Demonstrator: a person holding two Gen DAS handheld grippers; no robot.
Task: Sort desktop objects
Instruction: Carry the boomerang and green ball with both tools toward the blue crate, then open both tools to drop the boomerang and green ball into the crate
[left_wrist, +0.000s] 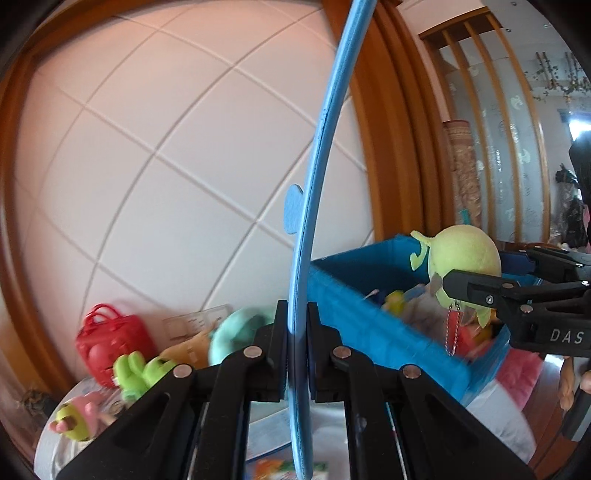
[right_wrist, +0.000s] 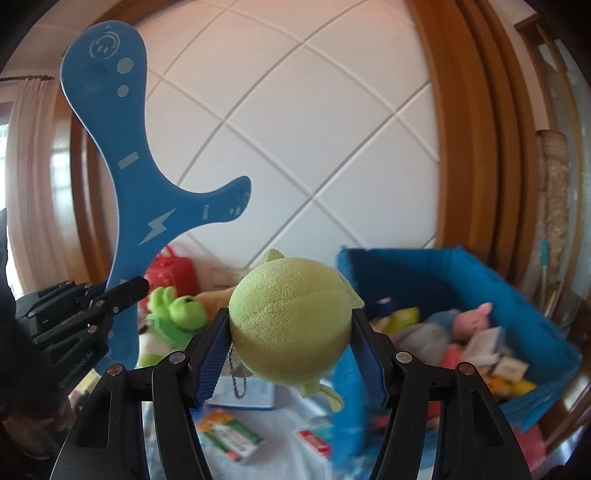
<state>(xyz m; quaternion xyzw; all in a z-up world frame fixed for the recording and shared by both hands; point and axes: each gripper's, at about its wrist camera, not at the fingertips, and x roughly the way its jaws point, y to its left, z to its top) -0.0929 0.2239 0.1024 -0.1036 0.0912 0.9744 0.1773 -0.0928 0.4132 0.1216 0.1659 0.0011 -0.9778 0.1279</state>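
Observation:
My left gripper is shut on a flat blue boomerang, seen edge-on and held upright above the table. In the right wrist view the boomerang shows its face with a lightning mark, and the left gripper clamps its lower arm. My right gripper is shut on a round yellow-green plush toy with a ball chain hanging below. In the left wrist view that plush is held by the right gripper over the blue fabric bin.
The blue bin at right holds several plush toys and cards. On the table lie a green frog plush, a red toy bag, a pink-green toy, a teal plush and small boxes. A tiled wall is behind.

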